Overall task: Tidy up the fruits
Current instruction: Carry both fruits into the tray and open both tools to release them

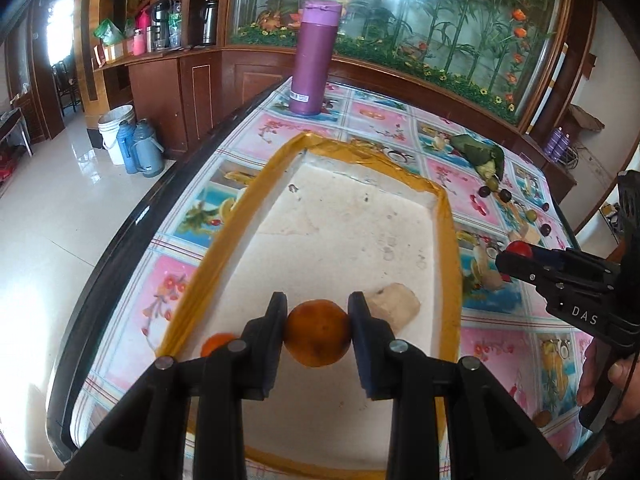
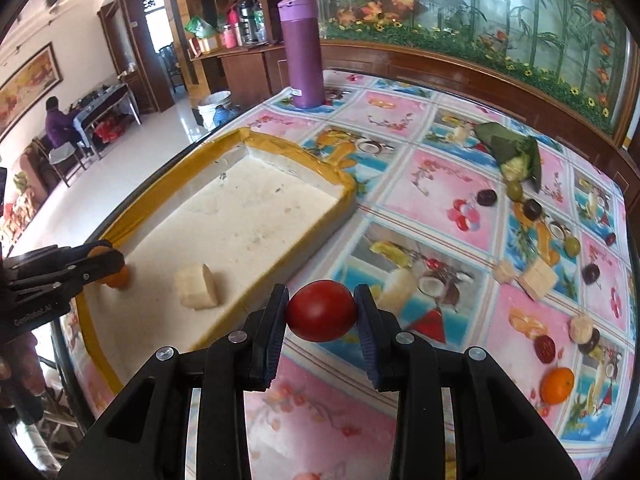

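A round orange citrus fruit [image 1: 318, 333] sits pinched between the pads of the left tongs [image 1: 318, 320], closed to the fruit's width, low over the near end of the shallow white foam tray with a yellow taped rim [image 1: 224, 248]. In the tray lie a second small orange fruit [image 1: 218, 345] at the near left and a pale cut fruit chunk [image 1: 394, 304] just right of the tongs. The right tongs [image 2: 321, 312] grip a smooth red cherry tomato [image 2: 321, 311] over the flowered worktop [image 2: 400, 184], just outside the tray's right rim. To do this step well, I judge the orange should be lowered until it rests on the foam, clear of the chunk, before easing the pads apart so it does not roll. Dark grapes [image 2: 487, 197], olives and another orange [image 2: 557, 385] wait on the worktop.
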`<state>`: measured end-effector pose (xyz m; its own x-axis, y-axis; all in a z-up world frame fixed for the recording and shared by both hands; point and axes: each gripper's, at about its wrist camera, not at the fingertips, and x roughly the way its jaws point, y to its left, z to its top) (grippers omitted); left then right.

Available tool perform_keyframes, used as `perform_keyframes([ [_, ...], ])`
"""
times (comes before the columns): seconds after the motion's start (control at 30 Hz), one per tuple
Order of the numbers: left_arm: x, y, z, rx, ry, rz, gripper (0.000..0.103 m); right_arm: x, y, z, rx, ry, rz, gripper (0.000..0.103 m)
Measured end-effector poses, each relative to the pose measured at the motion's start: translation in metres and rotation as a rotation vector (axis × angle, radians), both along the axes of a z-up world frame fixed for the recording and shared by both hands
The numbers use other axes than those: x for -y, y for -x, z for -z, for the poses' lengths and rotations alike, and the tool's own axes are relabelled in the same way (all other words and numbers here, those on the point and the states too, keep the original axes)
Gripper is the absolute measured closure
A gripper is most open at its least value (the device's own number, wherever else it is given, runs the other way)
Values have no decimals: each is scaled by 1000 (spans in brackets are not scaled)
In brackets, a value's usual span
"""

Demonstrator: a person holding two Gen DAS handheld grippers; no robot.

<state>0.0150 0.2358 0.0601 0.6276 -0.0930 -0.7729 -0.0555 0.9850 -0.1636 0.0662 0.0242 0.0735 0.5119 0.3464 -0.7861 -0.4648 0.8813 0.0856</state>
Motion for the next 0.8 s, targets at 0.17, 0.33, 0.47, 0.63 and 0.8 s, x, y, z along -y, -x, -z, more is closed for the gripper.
perform_keyframes([
  [0.17, -12, -29, 8, -28, 0, -18, 69, -47, -28, 4, -1, -10, -50, 71],
  [0.33, -16, -52, 19, -52, -20, -12, 69, -77, -53, 21, -37, 11, -64, 71],
  [0.47, -21, -64, 30, -86, -12, -6, 69, -90, -67, 36, -70, 43, -81, 71],
  [0.63, -18, -71, 36, -105, -26, 19, 69, -98, -76, 47, -75, 78, -84, 70],
  [0.8, -14, -75, 38, -134, -74, 29, 68, -100, -81, 53, -83, 95, -80, 70],
])
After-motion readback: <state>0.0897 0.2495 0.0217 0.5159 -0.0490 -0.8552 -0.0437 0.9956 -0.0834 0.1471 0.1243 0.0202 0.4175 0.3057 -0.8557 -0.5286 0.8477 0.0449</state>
